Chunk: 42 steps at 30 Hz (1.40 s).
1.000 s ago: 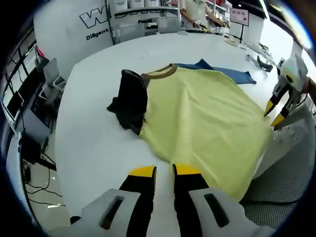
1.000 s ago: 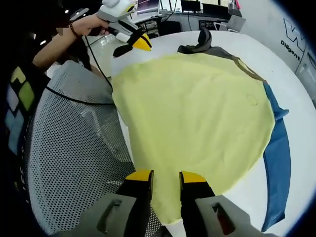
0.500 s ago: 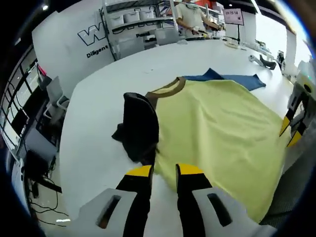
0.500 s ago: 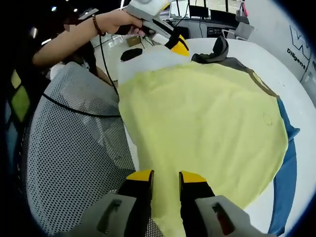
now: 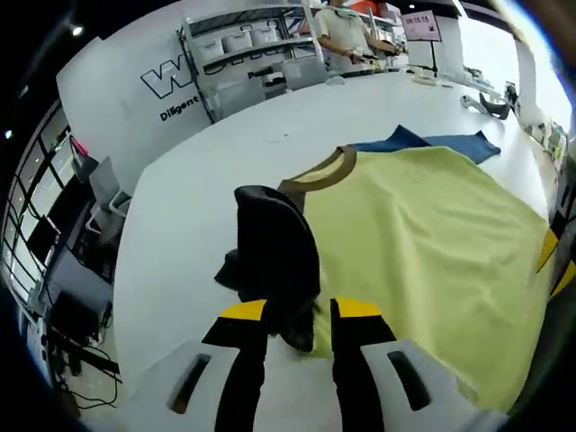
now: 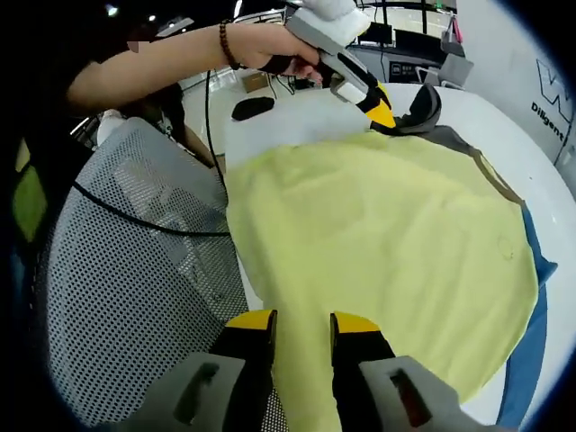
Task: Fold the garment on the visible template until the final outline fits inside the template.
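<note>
Where the white table (image 5: 180,207) curves away toward shelving, the yellow garment (image 5: 432,243) lies spread flat across it, its brown-trimmed collar (image 5: 319,173) pointing to the far side and its near hem reaching the table's edge; a blue template (image 5: 432,142) lies under it, showing past the far right of the cloth in the left gripper view and as a strip along the right edge (image 6: 526,360) in the right gripper view; a mesh chair back (image 6: 126,270) stands just beside the table edge; the garment's black sleeve (image 5: 274,256) is bunched and folded up on the left side of the body; the person's forearm, wearing a bead bracelet, reaches in from the upper left of the right gripper view, the hand (image 6: 279,45) wrapped round the handle and angled down toward the sleeve; the left gripper (image 5: 300,310) has its yellow-tipped jaws apart, straddling the lower end of the black sleeve; the right gripper (image 6: 301,319) hovers over the yellow hem with jaws parted, gripping nothing.
</note>
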Motion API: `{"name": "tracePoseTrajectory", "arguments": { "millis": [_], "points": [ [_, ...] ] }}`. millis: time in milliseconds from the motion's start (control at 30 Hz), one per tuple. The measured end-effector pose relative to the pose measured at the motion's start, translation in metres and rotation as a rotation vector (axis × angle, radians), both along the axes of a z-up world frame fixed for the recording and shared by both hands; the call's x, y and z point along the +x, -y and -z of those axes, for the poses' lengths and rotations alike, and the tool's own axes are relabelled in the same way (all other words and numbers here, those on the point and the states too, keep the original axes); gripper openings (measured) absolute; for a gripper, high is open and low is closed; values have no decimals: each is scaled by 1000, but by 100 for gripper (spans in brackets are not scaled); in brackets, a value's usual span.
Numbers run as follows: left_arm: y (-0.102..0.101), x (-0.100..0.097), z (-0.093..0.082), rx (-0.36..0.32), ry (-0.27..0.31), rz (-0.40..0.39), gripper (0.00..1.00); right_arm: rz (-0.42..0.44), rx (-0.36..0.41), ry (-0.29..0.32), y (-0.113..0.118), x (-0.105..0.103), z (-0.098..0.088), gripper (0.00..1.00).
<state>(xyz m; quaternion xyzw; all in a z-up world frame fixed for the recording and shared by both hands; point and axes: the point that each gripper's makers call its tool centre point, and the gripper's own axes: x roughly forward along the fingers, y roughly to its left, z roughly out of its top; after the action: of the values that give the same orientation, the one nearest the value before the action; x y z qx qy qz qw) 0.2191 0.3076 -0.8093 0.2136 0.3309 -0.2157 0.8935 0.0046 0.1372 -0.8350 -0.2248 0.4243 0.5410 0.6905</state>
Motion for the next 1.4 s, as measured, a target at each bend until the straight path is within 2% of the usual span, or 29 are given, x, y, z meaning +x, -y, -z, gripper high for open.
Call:
{"name": "tracePoseTrajectory", "arguments": {
  "millis": [100, 233, 367, 533, 700, 967, 1233, 1400],
  "points": [
    [4, 11, 4, -5, 5, 15, 30, -11, 13, 7, -8, 0, 0, 19],
    [7, 24, 11, 27, 9, 42, 33, -28, 26, 11, -18, -1, 1, 19],
    [10, 29, 15, 23, -2, 48, 33, -47, 43, 16, -29, -3, 2, 19],
    [16, 38, 29, 47, -31, 80, 33, -77, 53, 21, -41, -6, 5, 18],
    [16, 52, 31, 37, -29, 78, 27, -112, 55, 23, -52, -9, 11, 16],
    [20, 53, 35, 50, -15, 110, 11, -123, 52, 21, -57, -9, 15, 10],
    [18, 60, 35, 69, 6, 114, 7, -122, 43, 19, -57, -9, 19, 5],
    [14, 66, 33, 68, 13, 90, 7, -110, 47, 22, -58, -9, 19, 2]
  ]
}}
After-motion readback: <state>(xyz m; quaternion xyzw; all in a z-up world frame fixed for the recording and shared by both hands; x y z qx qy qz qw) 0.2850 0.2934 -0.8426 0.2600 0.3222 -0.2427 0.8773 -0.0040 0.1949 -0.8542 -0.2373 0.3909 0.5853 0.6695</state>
